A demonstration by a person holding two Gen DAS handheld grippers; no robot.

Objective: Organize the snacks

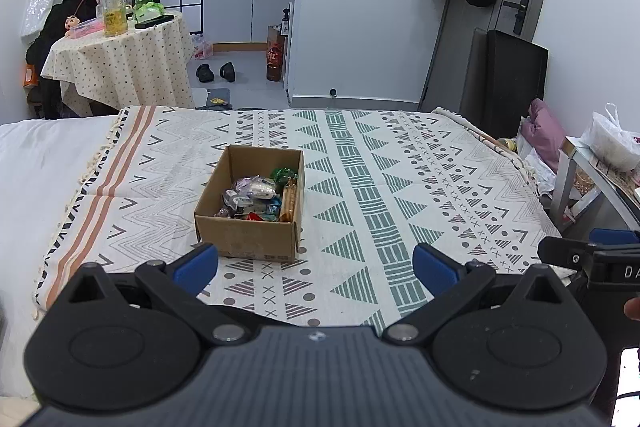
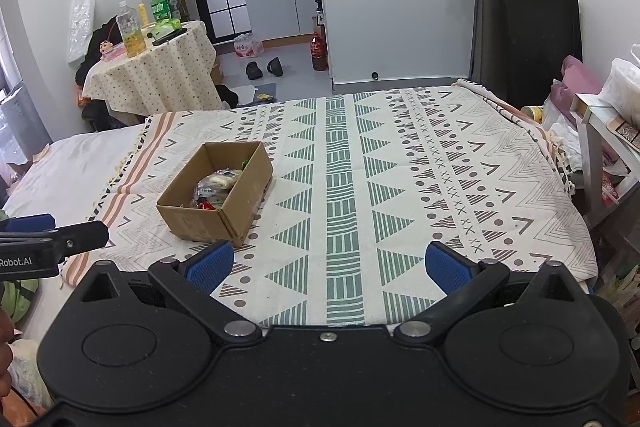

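An open brown cardboard box (image 1: 250,207) stands upright on the patterned cloth (image 1: 400,187), its flaps absent or folded out of sight, top open. It sits left of the cloth's green striped band, well in from the orange stripes at the cloth's left edge. Inside lies a loose heap of wrapped snacks (image 1: 256,197), piled toward the near right part of the box: clear and white packets, a green wrapper (image 1: 283,174) at the far right corner, a long tan packet (image 1: 289,201) against the right wall, a red wrapper (image 1: 256,216) at the near wall.
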